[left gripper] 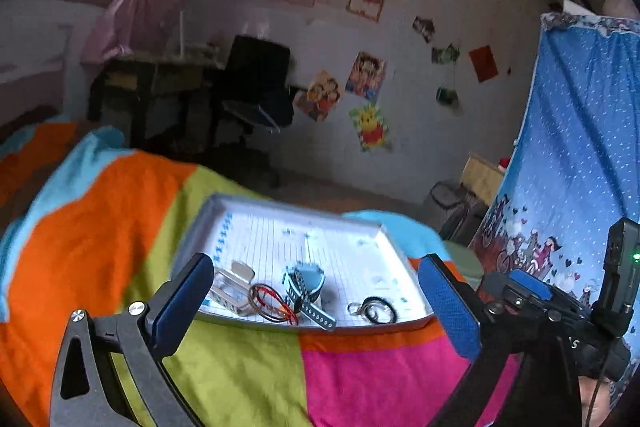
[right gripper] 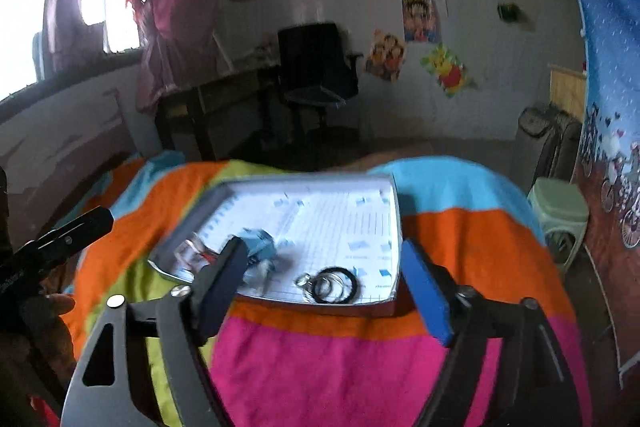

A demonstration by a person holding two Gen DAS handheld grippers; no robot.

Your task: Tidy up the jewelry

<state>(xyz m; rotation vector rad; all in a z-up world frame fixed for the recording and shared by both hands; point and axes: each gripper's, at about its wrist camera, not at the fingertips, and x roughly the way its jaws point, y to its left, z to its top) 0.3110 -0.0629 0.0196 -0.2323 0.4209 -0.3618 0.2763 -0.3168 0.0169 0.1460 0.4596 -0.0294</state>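
A shallow silver tray point(left gripper: 280, 203) lined with ruled paper lies on the bed. In it are a silver metal band point(left gripper: 230, 289), red and brown bangles point(left gripper: 274, 305), a grey-blue watch point(left gripper: 306, 281) and a black ring with a small key ring point(left gripper: 374, 309). My left gripper point(left gripper: 316, 263) hangs open above the tray's near edge, with nothing between its fingers. The right wrist view shows the same tray point(right gripper: 396, 211), blurred, with the black ring point(right gripper: 334, 285) nearest. My right gripper point(right gripper: 324, 247) is open and empty just before the tray.
The bed wears a striped spread point(left gripper: 120, 227) of orange, lime, pink and light blue. To the right stand a green stool point(right gripper: 560, 211) and a hanging blue printed cloth point(left gripper: 580, 147). A black office chair point(right gripper: 316, 67) and a desk are across the room.
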